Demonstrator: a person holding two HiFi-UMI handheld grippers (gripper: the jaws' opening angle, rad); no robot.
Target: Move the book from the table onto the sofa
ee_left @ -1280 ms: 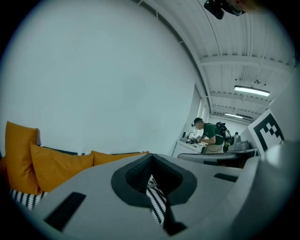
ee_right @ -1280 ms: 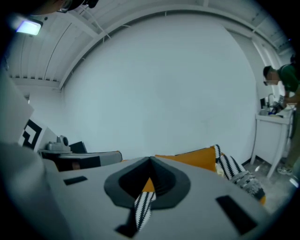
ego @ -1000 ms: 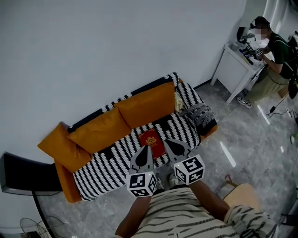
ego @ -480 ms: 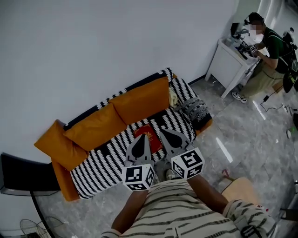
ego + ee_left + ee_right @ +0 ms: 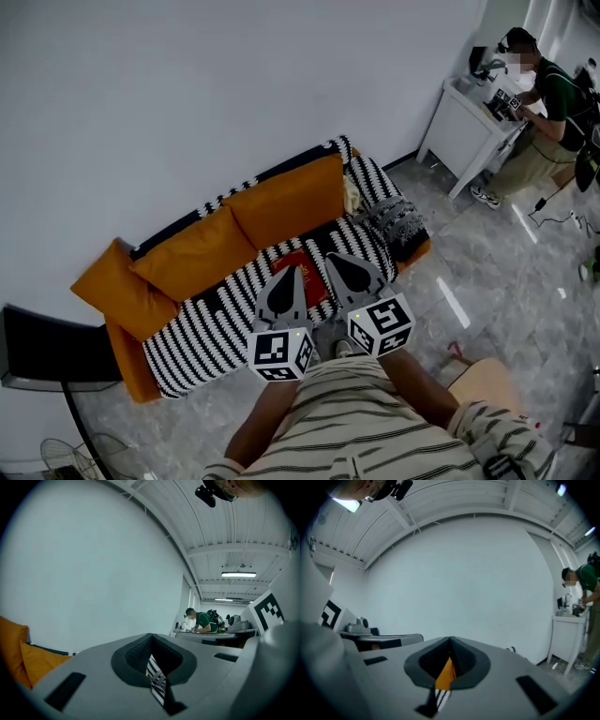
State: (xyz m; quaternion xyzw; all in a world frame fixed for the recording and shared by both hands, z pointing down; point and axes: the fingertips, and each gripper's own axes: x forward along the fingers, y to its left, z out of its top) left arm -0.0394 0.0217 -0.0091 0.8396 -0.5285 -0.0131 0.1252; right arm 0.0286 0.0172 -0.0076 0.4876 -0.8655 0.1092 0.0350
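One red rectangular book [image 5: 315,280] on one orange striped sofa [image 5: 281,202], twelve o'clock; your left claw [image 5: 287,277] and right claw [image 5: 341,263] pressed together, empty.

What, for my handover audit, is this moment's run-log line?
book: on sofa seat | left gripper: shut, empty | right gripper: shut, empty

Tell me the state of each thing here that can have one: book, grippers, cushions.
book: closed, lying flat on the sofa seat.
left gripper: shut, holds nothing.
right gripper: shut, holds nothing.
back cushions: upright against the sofa back.
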